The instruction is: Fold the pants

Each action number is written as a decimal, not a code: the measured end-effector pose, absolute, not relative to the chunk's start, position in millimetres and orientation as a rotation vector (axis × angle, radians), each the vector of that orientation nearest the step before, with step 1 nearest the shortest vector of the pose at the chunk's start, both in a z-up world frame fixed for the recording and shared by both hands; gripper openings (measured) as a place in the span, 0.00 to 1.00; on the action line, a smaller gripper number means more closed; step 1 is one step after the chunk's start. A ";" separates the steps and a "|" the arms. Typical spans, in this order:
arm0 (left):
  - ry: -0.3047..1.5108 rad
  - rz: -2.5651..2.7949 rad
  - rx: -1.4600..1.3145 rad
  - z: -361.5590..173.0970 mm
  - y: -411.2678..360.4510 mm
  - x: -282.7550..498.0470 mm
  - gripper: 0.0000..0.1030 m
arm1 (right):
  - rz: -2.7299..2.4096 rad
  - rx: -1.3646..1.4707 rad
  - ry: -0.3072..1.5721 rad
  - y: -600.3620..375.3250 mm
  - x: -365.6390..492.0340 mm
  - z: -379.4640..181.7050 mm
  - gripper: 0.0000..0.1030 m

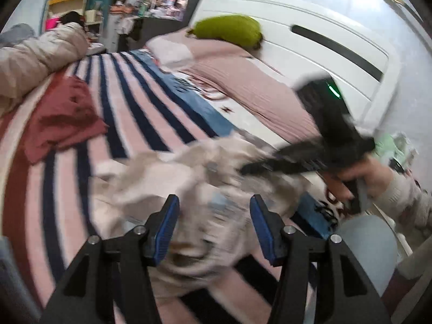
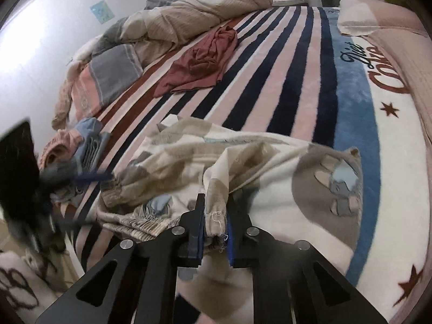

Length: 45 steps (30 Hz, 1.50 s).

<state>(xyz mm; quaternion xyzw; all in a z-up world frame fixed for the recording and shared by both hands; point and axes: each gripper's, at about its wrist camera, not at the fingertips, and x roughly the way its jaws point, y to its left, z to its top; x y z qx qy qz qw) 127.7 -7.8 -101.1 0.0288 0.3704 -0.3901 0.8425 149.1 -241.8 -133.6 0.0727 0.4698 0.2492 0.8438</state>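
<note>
The pants (image 2: 243,167) are cream and grey-brown with blue patches, lying rumpled on the striped blanket (image 2: 283,81). My right gripper (image 2: 214,216) is shut on a bunched edge of the pants, holding it lifted. In the left wrist view the pants (image 1: 189,189) are blurred, and my left gripper (image 1: 214,216) is open just above them with cloth between its blue pads. The right gripper (image 1: 297,159) shows there as a dark blur on the right, held in a hand. The left gripper (image 2: 62,175) shows blurred at the left edge of the right wrist view.
A dark red garment (image 2: 199,64) lies further up the blanket. A rumpled beige and grey duvet (image 2: 162,27) lies along the far side. A small pile of pink and blue clothes (image 2: 78,140) sits near the left edge. Pink pillows (image 1: 243,81), a green cushion (image 1: 229,29) and a white headboard (image 1: 310,43) are beyond.
</note>
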 end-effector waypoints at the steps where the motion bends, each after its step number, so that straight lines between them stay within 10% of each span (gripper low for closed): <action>1: 0.785 -0.805 0.078 -100.2 -6.8 133.7 0.49 | 0.528 0.153 0.994 -244.5 145.1 -133.7 0.06; 11: 1.001 -0.858 0.174 -139.3 -36.4 161.8 0.48 | 0.544 0.097 0.973 -242.0 120.6 -121.4 0.06; 14: 0.992 -0.784 0.281 -141.4 -38.7 159.1 0.12 | 0.549 0.080 0.974 -238.0 121.5 -121.0 0.06; 27: 0.980 -0.660 0.255 -123.1 -15.5 243.3 0.08 | 0.592 0.107 0.941 -221.1 133.3 -109.4 0.06; 30: 1.008 -0.627 0.285 -136.1 -19.4 248.1 0.21 | 0.598 0.122 0.927 -218.6 136.8 -104.8 0.06; 32: 0.974 -0.590 0.280 -132.7 -13.3 243.0 0.49 | 0.607 0.131 0.918 -217.2 139.3 -101.7 0.06; 40: 0.819 -0.922 0.057 -83.7 6.4 183.5 0.59 | 0.625 0.173 0.858 -207.4 160.2 -83.3 0.10; 45: 0.826 -0.951 0.036 -98.3 -19.2 176.6 0.66 | 0.594 0.192 0.838 -206.6 167.9 -79.8 0.52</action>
